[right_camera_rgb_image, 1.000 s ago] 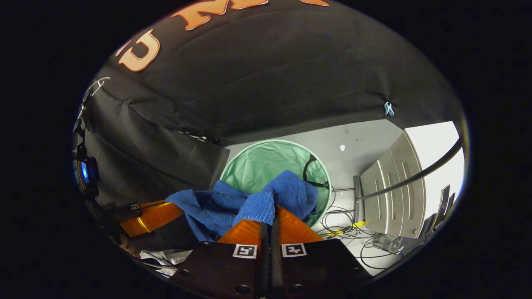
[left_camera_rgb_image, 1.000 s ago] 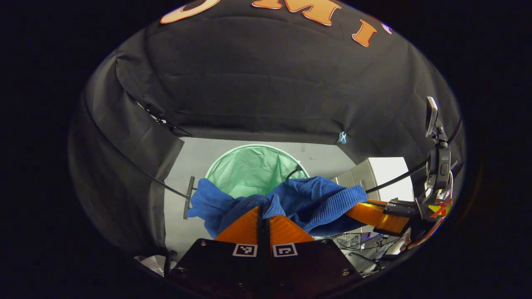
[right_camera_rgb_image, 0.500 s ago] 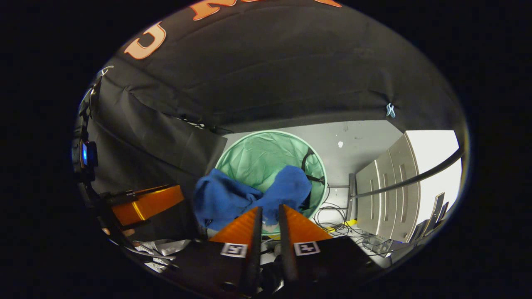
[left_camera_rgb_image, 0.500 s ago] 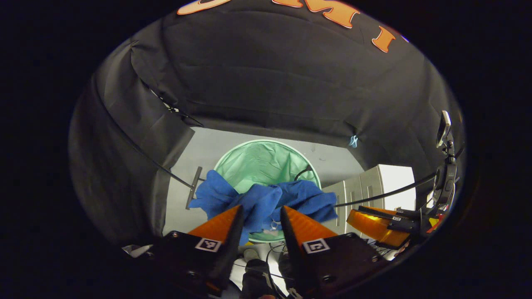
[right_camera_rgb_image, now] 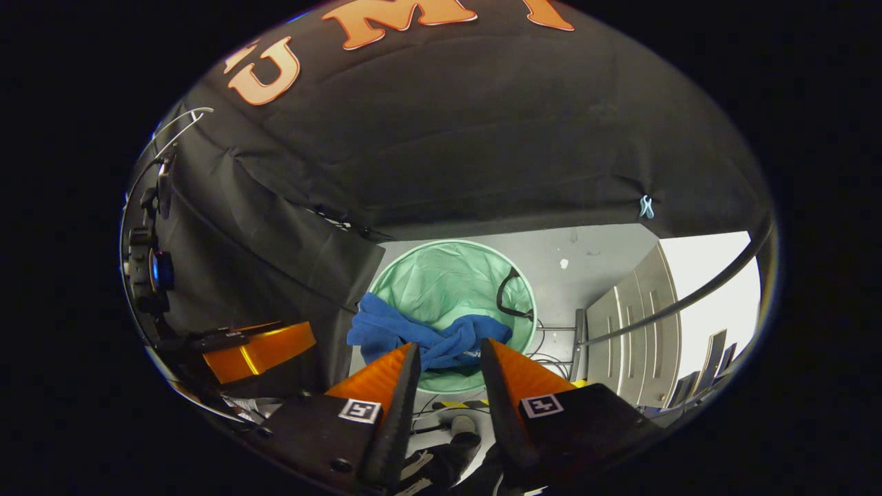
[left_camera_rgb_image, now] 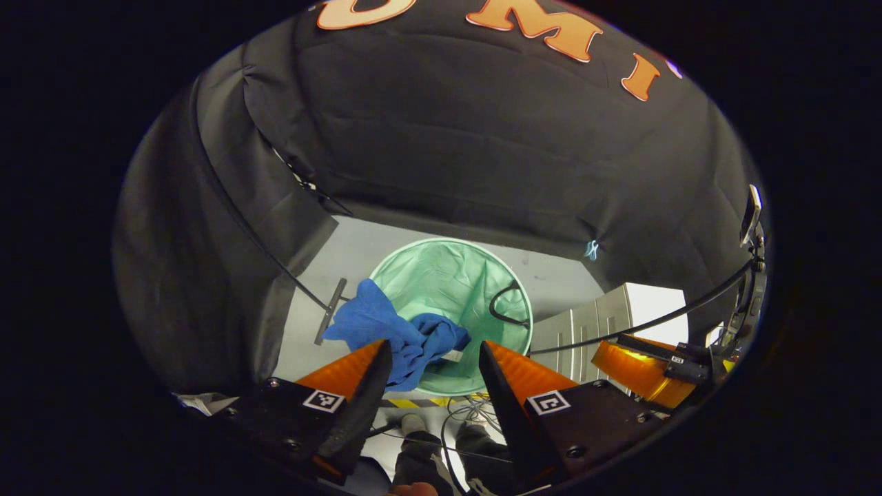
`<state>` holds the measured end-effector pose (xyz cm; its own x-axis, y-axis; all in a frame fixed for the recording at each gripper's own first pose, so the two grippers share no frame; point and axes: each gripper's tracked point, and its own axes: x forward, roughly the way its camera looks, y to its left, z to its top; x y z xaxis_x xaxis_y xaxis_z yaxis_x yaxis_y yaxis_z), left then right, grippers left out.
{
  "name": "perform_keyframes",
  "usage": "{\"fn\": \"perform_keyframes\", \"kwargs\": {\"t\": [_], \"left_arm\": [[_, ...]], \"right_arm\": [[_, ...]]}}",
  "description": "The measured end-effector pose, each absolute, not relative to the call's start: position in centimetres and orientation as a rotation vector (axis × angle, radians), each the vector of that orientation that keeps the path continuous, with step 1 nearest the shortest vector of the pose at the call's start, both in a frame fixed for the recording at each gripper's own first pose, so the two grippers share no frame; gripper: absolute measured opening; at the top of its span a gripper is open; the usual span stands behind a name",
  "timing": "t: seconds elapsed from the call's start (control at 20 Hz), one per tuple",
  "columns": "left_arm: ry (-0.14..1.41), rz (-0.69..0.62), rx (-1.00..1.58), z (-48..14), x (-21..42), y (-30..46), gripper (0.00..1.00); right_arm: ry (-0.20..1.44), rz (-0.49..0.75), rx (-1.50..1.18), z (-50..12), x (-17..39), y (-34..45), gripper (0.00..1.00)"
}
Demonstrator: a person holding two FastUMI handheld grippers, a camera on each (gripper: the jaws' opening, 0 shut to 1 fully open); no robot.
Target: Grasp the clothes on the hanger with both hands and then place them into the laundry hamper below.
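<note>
my left claw point(left_camera_rgb_image: 431, 353) spread apart, right claw point(right_camera_rgb_image: 448, 353) apart too, blue clothes point(left_camera_rgb_image: 396, 337) draped over green hamper point(left_camera_rgb_image: 455, 289) rim, lower centre

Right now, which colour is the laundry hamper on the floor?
The laundry hamper is pale mint green, clearest in the right gripper view.

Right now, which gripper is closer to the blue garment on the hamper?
Hard to call. The left gripper and right gripper both hang open above the blue garment draped over the green hamper's rim.
</note>
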<state>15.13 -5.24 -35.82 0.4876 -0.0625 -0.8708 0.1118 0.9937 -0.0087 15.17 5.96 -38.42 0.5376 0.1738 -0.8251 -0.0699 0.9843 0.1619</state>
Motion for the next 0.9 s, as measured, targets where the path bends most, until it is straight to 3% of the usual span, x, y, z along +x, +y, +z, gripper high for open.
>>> {"fn": "perform_keyframes", "kwargs": {"t": [0.05, 0.1, 0.15, 0.2, 0.25, 0.3, 0.35, 0.4, 0.45, 0.9], "left_arm": [[1.029, -0.111, 0.054, -34.8, 15.1, -5.4, 0.83], [1.004, -0.118, 0.053, -33.8, 14.7, -5.5, 0.88], [0.978, -0.129, 0.052, -32.3, 14.5, -5.9, 0.92], [0.946, -0.14, 0.052, -30.8, 14.3, -6.1, 0.94], [0.91, -0.152, 0.056, -29.0, 14.3, -6.2, 0.94], [0.872, -0.161, 0.066, -27.3, 14.1, -6.2, 0.94], [0.833, -0.17, 0.077, -25.4, 14.0, -6.2, 0.94], [0.795, -0.18, 0.086, -23.9, 13.8, -6.1, 0.94], [0.755, -0.192, 0.091, -22.3, 13.7, -6.2, 0.94], [0.374, -0.265, 0.103, -6.2, 14.6, -8.8, 0.94]], "right_arm": [[0.979, 0.147, 0.105, -37.8, 14.8, 6.0, 0.74], [0.965, 0.149, 0.094, -36.9, 14.1, 6.1, 0.67], [0.948, 0.152, 0.083, -35.9, 13.7, 6.1, 0.81], [0.923, 0.151, 0.069, -34.7, 13.5, 6.0, 0.77], [0.9, 0.15, 0.06, -33.8, 13.4, 6.1, 0.98], [0.876, 0.145, 0.06, -32.5, 13.0, 6.2, 0.99], [0.846, 0.14, 0.062, -31.0, 13.0, 6.5, 0.9], [0.809, 0.137, 0.063, -29.3, 13.0, 6.7, 0.9], [0.766, 0.132, 0.063, -27.3, 13.1, 6.8, 0.98], [0.35, 0.089, -0.068, -8.4, 13.0, 7.2, 0.98]]}}
